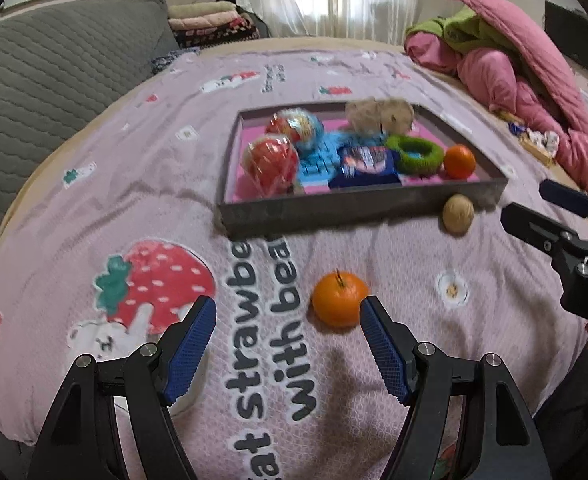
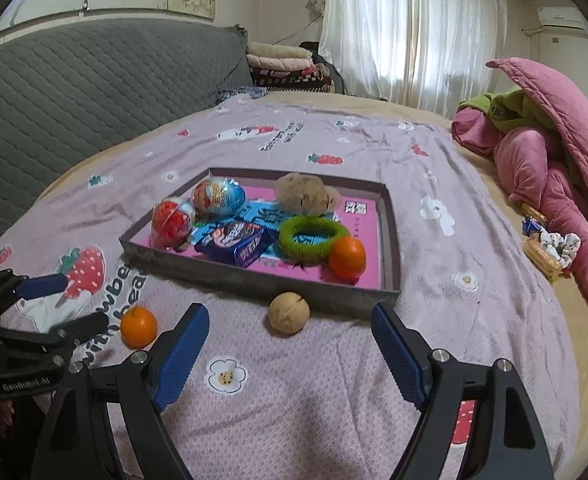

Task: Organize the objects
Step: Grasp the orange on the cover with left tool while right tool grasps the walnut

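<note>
Left gripper (image 1: 288, 316) spread wide, loose orange (image 1: 340, 299) on bedspread (image 1: 494, 340) touching its right finger, short of tray (image 1: 334, 208); right gripper (image 2: 290, 330) also spread, walnut (image 2: 289, 313) ahead; orange looks light, firm, rolls easily, so pinch across the middle.

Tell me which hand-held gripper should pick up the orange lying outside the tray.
Left. The left hand-held gripper is open, with the loose orange right at its fingertips. The right hand-held gripper faces the walnut beside the tray instead.
</note>
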